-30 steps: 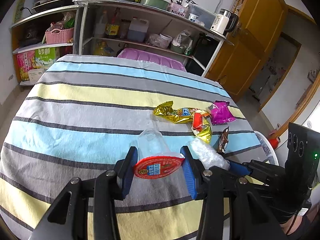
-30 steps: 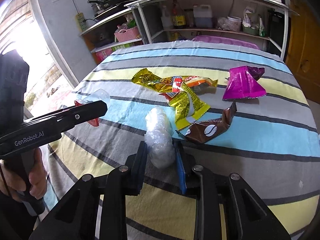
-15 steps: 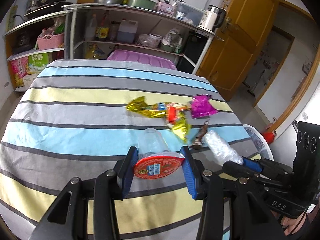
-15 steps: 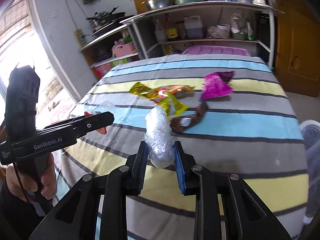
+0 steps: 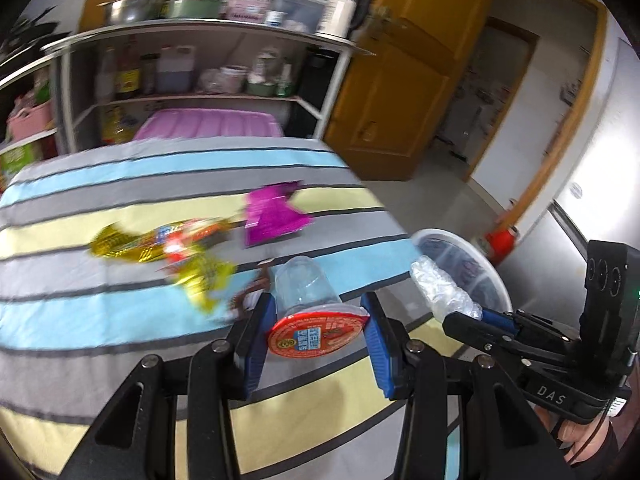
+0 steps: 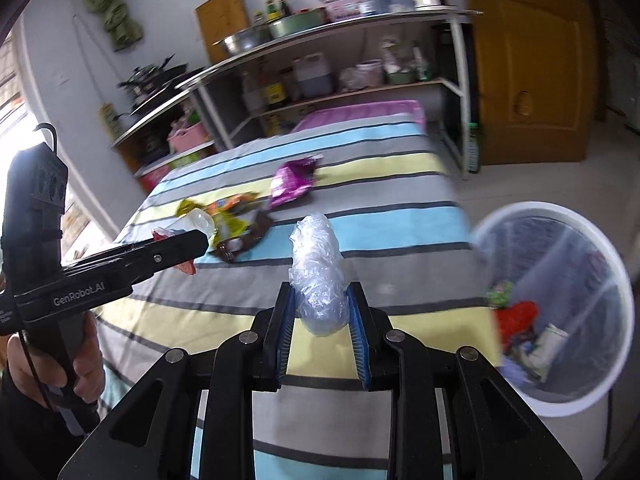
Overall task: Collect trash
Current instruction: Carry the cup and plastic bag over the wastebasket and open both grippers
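The left gripper (image 5: 318,330) is clamping a clear plastic cup (image 5: 306,286) by its red foil lid (image 5: 318,334), blue pads pressing the lid's rim on both sides, the cup lying on its side and pointing away from the camera. The right gripper (image 6: 322,322) is squeezing a crumpled wad of clear plastic film (image 6: 318,276) between its pads, the wad sticking up and forward past the fingertips. Both are being held above the striped tabletop (image 6: 360,216). On that cloth a magenta wrapper (image 6: 291,181), a gold and orange wrapper (image 5: 160,240) and a brown wrapper (image 6: 244,240) are lying close together, well apart from the held pieces. Off the tabletop's right edge, a white-rimmed trash bin (image 6: 560,308) lined with a clear bag is standing on the floor, already holding red and white scraps. A hand (image 6: 52,368) is gripping the left gripper's handle. Behind the tabletop, a metal shelf rack (image 5: 200,60) is carrying bottles, bowls and a kettle.
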Demonstrator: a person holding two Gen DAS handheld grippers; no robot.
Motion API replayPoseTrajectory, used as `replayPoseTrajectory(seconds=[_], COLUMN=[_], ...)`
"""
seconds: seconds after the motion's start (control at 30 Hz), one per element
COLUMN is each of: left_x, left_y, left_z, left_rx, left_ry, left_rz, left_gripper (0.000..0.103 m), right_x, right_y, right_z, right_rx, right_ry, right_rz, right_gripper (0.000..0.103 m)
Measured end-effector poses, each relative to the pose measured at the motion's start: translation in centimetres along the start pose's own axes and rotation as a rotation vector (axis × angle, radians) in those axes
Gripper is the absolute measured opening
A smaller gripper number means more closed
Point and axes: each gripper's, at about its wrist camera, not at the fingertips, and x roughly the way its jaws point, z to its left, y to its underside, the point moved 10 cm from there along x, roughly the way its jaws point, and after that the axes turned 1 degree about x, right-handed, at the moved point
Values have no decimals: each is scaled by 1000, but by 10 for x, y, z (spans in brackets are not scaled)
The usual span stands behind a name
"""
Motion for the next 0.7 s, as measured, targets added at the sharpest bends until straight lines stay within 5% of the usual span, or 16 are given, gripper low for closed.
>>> replayPoseTrajectory(seconds=[0.37,0.7], left_x=[53,97], left_y=[-17,-11], left_z=[-96,-151], left_rx=[104,165], left_ry=[143,209], left_rz=[46,116], left_gripper=[46,46], right_x=[-35,-40], right_y=[1,17], right_z=[-105,-156], right_rx=[124,197], right_ry=[158,211], right_rz=[-39,-23], right_gripper=[27,27])
